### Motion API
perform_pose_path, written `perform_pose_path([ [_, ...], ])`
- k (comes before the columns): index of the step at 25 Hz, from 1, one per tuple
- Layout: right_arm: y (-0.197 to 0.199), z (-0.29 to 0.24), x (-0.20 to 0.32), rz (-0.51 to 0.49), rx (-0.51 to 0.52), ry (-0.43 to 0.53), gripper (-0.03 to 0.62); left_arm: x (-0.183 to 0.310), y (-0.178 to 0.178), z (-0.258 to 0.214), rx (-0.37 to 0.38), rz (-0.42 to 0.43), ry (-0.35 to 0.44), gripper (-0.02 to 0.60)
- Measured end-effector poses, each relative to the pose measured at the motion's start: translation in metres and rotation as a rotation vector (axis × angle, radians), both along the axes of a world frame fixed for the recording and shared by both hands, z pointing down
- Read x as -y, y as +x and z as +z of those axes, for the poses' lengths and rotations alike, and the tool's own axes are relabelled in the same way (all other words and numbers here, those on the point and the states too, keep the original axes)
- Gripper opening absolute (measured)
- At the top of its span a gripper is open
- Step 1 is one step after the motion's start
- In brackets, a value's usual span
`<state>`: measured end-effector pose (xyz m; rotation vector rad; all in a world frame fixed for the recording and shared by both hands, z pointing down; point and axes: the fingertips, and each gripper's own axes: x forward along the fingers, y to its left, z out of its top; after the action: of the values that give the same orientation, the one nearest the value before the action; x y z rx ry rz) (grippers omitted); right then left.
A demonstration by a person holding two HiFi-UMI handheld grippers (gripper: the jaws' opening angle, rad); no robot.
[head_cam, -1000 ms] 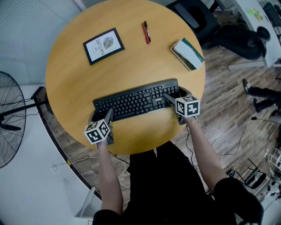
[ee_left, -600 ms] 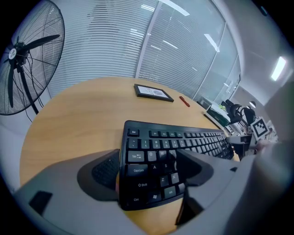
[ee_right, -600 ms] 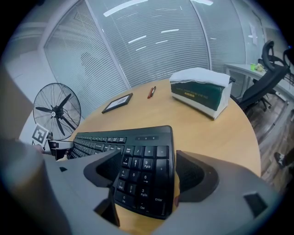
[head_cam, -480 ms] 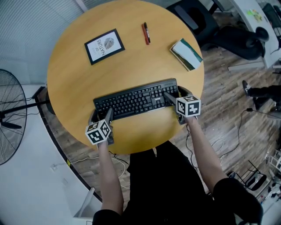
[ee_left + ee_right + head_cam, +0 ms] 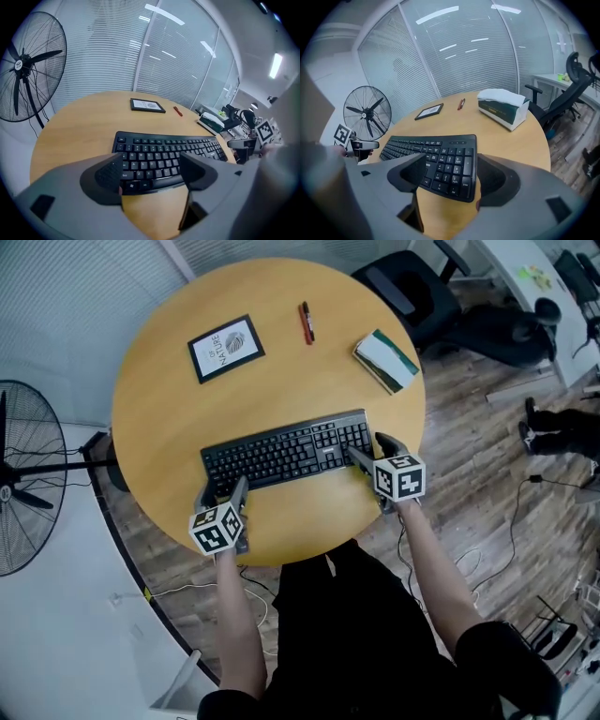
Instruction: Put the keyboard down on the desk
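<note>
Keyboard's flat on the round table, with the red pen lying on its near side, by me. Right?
Not quite: the head view shows the red pen on the far side of the keyboard. The rest is right.

The round table (image 5: 159,418) is smooth pale wood with a soft sheen. The keyboard (image 5: 281,451) at six o'clock looks matt black plastic. At three o'clock the floor (image 5: 464,442) is grainy brown planks.

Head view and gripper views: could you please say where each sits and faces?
Head view: head-mounted, facing steeply down at table, keyboard; forearms, left gripper, right gripper show.
Left gripper view: on that gripper, facing across keyboard; its open jaws show.
Right gripper view: likewise; open jaws, just closing slightly, straddle keyboard's right end.
All share keyboard.
</note>
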<state>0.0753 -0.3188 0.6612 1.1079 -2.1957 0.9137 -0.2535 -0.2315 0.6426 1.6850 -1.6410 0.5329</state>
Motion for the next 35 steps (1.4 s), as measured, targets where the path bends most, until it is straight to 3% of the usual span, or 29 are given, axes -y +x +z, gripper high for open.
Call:
perform_pose_path([
  [8, -0.008, -0.037, -0.035, -0.086, 0.049, 0.088, 0.302, -0.025, 0.048, -0.036, 0.019, 0.045, 0.074, 0.353],
  [17, -0.024, -0.096, -0.064, -0.171, 0.118, 0.223, 0.255, -0.044, 0.099, -0.11, 0.021, 0.085, 0.232, 0.316],
  [21, -0.035, -0.121, -0.072, -0.184, 0.152, 0.268, 0.239, -0.05, 0.116, -0.138, 0.038, 0.142, 0.279, 0.299],
  [35, -0.075, -0.177, -0.15, -0.187, 0.156, 0.388, 0.17, -0.111, 0.111, -0.191, 0.013, 0.213, 0.434, 0.21],
])
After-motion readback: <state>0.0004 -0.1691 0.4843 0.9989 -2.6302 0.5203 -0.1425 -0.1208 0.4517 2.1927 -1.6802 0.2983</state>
